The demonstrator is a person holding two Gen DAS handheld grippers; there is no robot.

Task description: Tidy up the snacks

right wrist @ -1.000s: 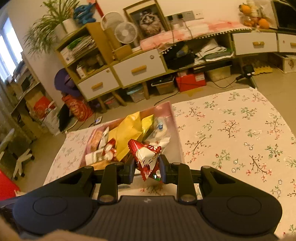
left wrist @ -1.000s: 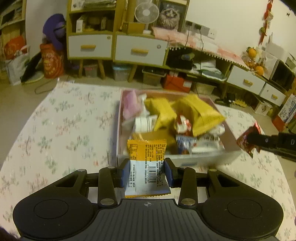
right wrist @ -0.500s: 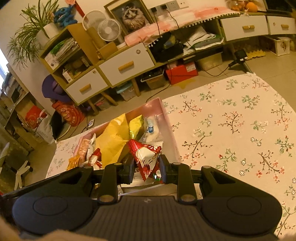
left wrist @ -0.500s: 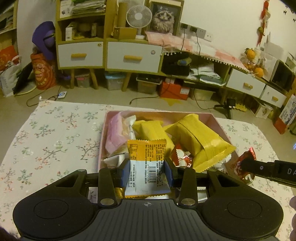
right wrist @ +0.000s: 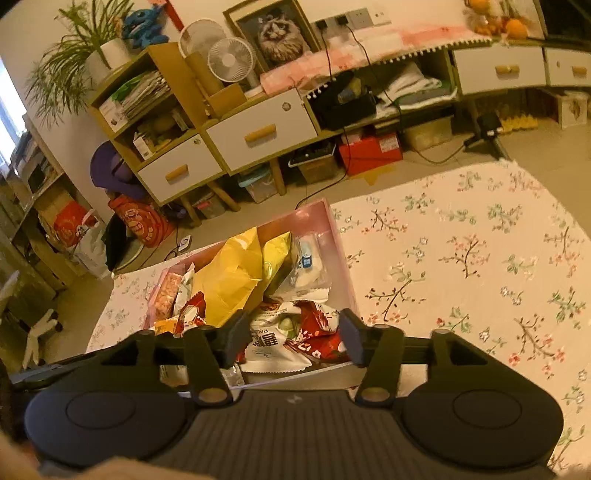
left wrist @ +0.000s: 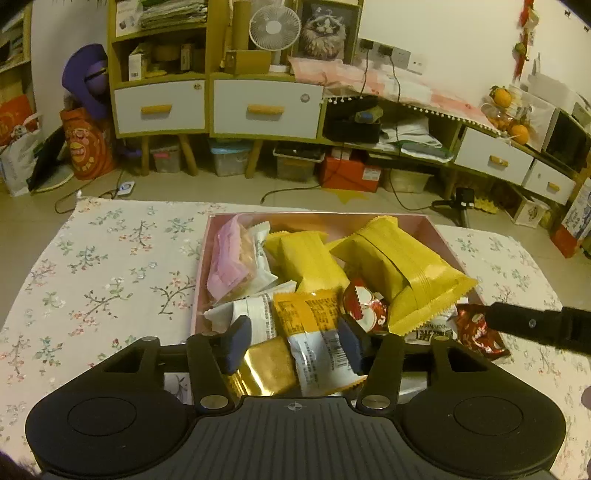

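Both grippers hang over the near end of the pink snack box (left wrist: pixel 201 280), which sits on a bench w/ a floral cloth (left wrist: pixel 92 280).

Left gripper (left wrist: pixel 293 341): jaws opening, pads spread. The orange-and-white snack packet (left wrist: pixel 314 339) lies between them, tilted, its right edge against the right pad, clear of the left pad. Not pinched; it rests on a gold foil packet (left wrist: pixel 267 367) at the box's near edge.

Right gripper (right wrist: pixel 293 338): jaws opening too, spread wide. The red-and-white snack packet (right wrist: pixel 317 332) lies between the pads, nearer the right one, on top of a white packet w/ green print (right wrist: pixel 273 347) inside the box. Whether the right pad touches it, can't tell.

From the left wrist view, in the box: pink packet (left wrist: pixel 227 266) at 10 o'clock, a white packet (left wrist: pixel 258 254) just beside it, two yellow packets (left wrist: pixel 399 269) leaning across the middle and 2 o'clock side, a small red round-print packet (left wrist: pixel 365 310) tucked under the bigger yellow one at centre. The right gripper's black finger comes in from 3 o'clock, w/ the red packet just beside its tip.

Beyond the bench at 12 o'clock: low wooden cabinet w/ white drawers (left wrist: pixel 264 107), a small white fan (left wrist: pixel 275 26) and a framed cat picture (left wrist: pixel 325 31) on top. Oranges (left wrist: pixel 519 133) at 2 o'clock.
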